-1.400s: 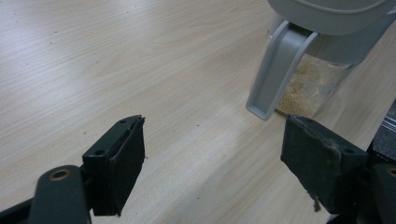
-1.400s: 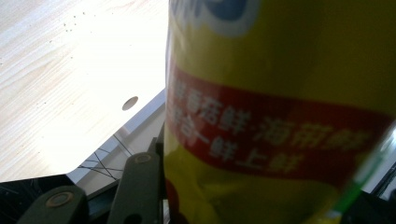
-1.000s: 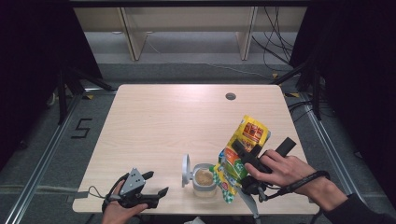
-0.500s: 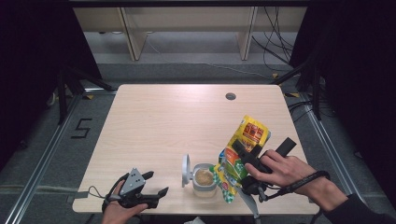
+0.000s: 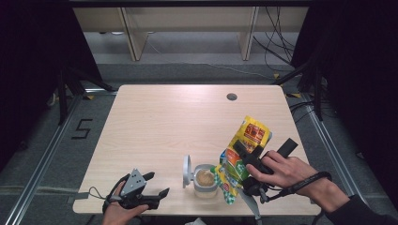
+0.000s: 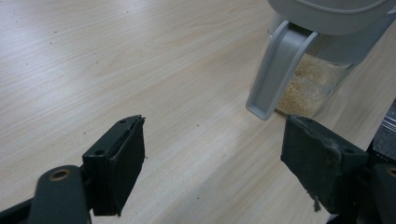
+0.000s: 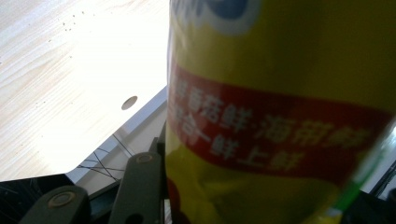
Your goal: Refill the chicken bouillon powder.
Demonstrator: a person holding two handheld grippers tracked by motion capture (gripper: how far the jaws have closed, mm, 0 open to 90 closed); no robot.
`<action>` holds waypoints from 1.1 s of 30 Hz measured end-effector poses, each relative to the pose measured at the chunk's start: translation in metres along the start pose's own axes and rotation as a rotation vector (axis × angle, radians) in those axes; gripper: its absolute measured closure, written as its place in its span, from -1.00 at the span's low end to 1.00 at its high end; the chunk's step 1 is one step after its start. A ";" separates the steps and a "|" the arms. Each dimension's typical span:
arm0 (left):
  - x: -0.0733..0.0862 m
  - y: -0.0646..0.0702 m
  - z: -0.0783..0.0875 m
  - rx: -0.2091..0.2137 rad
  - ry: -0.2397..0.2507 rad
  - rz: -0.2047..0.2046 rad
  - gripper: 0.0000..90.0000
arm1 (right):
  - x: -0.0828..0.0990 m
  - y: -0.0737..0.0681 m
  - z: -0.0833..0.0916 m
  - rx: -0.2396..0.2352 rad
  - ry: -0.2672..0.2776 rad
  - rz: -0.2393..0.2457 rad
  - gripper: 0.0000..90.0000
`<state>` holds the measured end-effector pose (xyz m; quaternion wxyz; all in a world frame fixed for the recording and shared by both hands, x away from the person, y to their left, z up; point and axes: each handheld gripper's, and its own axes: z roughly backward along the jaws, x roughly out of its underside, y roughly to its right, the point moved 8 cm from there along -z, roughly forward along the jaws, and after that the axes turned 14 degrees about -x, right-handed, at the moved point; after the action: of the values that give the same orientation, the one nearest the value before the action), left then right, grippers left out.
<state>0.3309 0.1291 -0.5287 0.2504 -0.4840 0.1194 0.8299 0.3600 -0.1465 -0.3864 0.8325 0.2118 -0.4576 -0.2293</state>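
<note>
Yellow snack bag (image 5: 247,145) with red band — tilted, mouth down over open glass jar (image 5: 205,179) near table (image 5: 178,117) front edge; right gripper (image 5: 248,157) clamped on it, print blurred. Left gripper (image 5: 152,187) jaws apart, front-left corner

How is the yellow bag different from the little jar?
The yellow bag is soft, brightly printed and held up tilted in the right gripper; the jar is clear and hard and stands on the table. The bag leans over the jar, whose grey lid is flipped open. Both are near the table's front edge.
</note>
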 end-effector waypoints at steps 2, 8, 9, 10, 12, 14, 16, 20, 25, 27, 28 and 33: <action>0.000 0.000 0.000 0.000 0.000 0.001 -0.53 | 0.000 0.000 0.000 -0.001 -0.001 0.002 0.34; 0.000 0.000 0.000 -0.002 0.001 -0.003 -0.53 | 0.000 0.000 0.000 -0.001 -0.002 -0.009 0.34; 0.000 0.000 0.000 0.000 0.000 -0.002 -0.53 | 0.000 0.000 0.000 -0.001 0.000 -0.012 0.34; 0.000 0.000 0.000 0.000 0.000 -0.002 -0.53 | 0.000 0.000 0.000 -0.002 0.000 -0.011 0.34; 0.000 -0.001 0.000 -0.002 0.002 -0.002 -0.53 | 0.000 -0.001 0.000 -0.001 0.001 -0.012 0.35; 0.000 -0.001 0.000 -0.003 0.002 -0.001 -0.53 | 0.001 0.000 0.001 0.001 0.000 -0.008 0.35; 0.000 0.000 0.000 -0.002 0.001 -0.001 -0.53 | 0.001 0.000 0.001 0.007 -0.005 -0.010 0.35; 0.000 0.000 0.000 -0.002 0.001 -0.002 -0.53 | 0.002 -0.001 0.001 0.000 -0.004 -0.006 0.35; 0.000 0.000 0.000 -0.001 0.000 -0.002 -0.53 | 0.001 -0.001 0.001 0.003 -0.006 -0.006 0.35; 0.000 0.000 0.000 -0.002 0.000 -0.003 -0.53 | 0.001 -0.002 0.000 -0.003 -0.002 -0.015 0.35; 0.000 0.000 0.000 -0.002 0.001 0.000 -0.53 | 0.001 -0.002 0.000 -0.002 -0.002 -0.014 0.35; 0.000 0.000 0.000 -0.002 0.000 -0.003 -0.53 | 0.000 -0.003 0.000 -0.001 0.002 -0.014 0.35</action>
<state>0.3313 0.1294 -0.5288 0.2510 -0.4845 0.1181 0.8296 0.3597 -0.1488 -0.3876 0.8316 0.2147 -0.4551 -0.2349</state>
